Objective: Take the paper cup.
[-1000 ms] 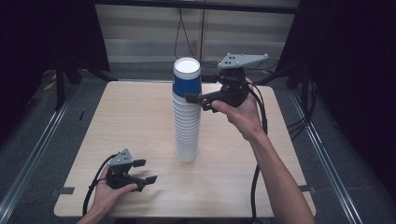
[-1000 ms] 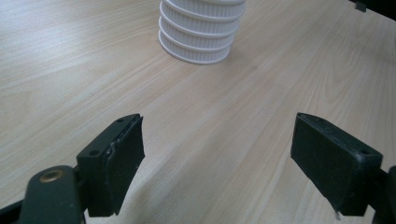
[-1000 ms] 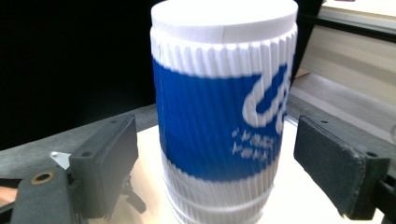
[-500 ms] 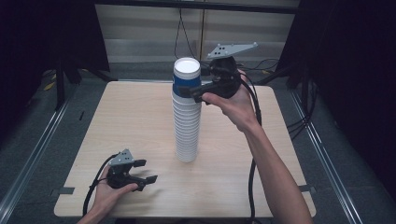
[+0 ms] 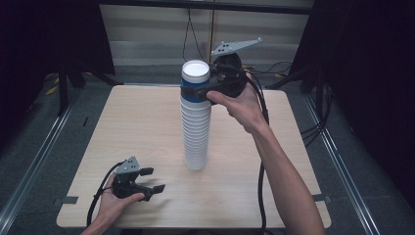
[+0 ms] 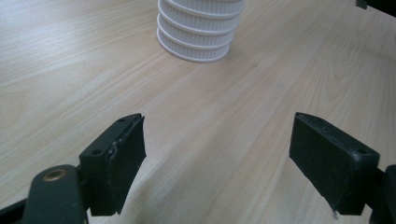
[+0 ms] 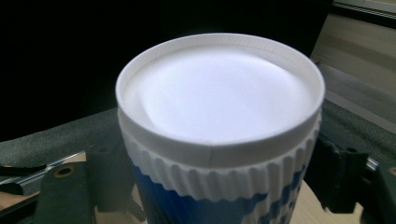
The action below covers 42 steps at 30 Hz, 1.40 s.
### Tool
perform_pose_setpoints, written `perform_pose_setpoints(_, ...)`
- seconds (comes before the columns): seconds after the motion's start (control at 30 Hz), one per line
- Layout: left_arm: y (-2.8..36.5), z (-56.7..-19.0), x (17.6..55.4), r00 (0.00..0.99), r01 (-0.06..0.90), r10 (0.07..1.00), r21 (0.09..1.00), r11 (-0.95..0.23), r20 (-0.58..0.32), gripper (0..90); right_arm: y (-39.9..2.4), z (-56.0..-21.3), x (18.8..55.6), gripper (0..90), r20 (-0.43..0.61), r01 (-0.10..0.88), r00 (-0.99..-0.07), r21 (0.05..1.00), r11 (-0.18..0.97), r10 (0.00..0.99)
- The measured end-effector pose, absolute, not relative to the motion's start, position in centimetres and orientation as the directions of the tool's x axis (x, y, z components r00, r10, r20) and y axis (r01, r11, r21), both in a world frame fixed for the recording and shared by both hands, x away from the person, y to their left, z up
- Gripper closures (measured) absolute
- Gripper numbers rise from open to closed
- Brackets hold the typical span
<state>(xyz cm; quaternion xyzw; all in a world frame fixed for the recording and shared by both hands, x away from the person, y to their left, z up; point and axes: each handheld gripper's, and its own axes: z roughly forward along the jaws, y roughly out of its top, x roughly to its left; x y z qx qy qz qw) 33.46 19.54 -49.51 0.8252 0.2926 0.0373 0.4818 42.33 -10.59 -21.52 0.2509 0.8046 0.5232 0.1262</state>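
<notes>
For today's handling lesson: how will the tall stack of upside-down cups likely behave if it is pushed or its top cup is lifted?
The stack of cups is tall on a narrow base, so a push probably tips it. The top cup, squeezed by the right gripper, looks light and thin, likely crushable.

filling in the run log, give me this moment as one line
right gripper: jaws just closed on top cup of cup stack | left gripper: open, resting on table, nothing between jaws

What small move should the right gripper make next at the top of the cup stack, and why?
Probably a straight lift. The right gripper has just been closing and its jaws now sit on either side of the blue top cup of the upside-down stack. Raising it straight should slide that cup off without tipping the tall stack. The left gripper rests open on the table, away from the stack's base.
</notes>
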Motion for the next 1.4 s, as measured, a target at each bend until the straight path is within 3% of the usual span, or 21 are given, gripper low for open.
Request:
perform_pose_setpoints(0.4, 19.4, -49.6, 33.4, 0.826, 0.450, 0.519, 0.813, -0.369, -0.221, 18.3, -10.5, -21.6, 42.2, 24.6, 0.052, 0.254, -0.844, 0.916, 0.311, 0.534)
perform_pose_setpoints(1.4, 19.5, -49.5, 33.3, 0.829, 0.443, 0.514, 0.817, -0.368, -0.218, 18.1, -11.5, -20.1, 41.8, 25.7, 0.087, 0.196, -0.835, 0.970, 0.147, 0.543)
